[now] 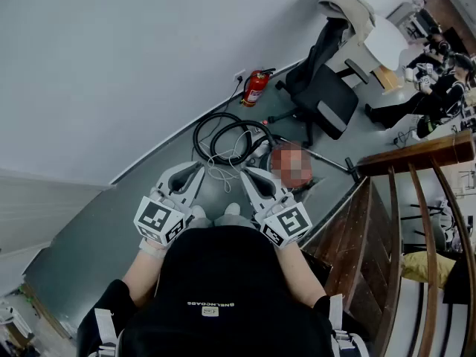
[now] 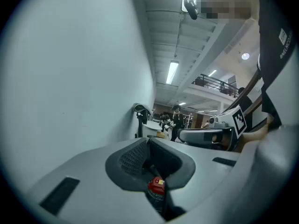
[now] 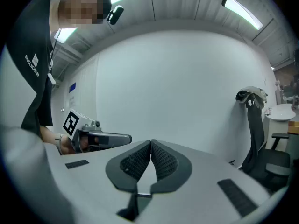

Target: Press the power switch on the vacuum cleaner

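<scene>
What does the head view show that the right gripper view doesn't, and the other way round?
Head view only: the red fire extinguisher, the vacuum cleaner's coiled hose and the wooden railing. Right gripper view only: the ceiling lights and the right gripper's jaws touching at the tips. Both: the office chair, the left gripper and the white wall.

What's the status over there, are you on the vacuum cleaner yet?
Left gripper shut, empty; right gripper shut, empty. Vacuum cleaner on floor ahead, untouched, switch not visible. Thin cable loose on floor beside it.
</scene>
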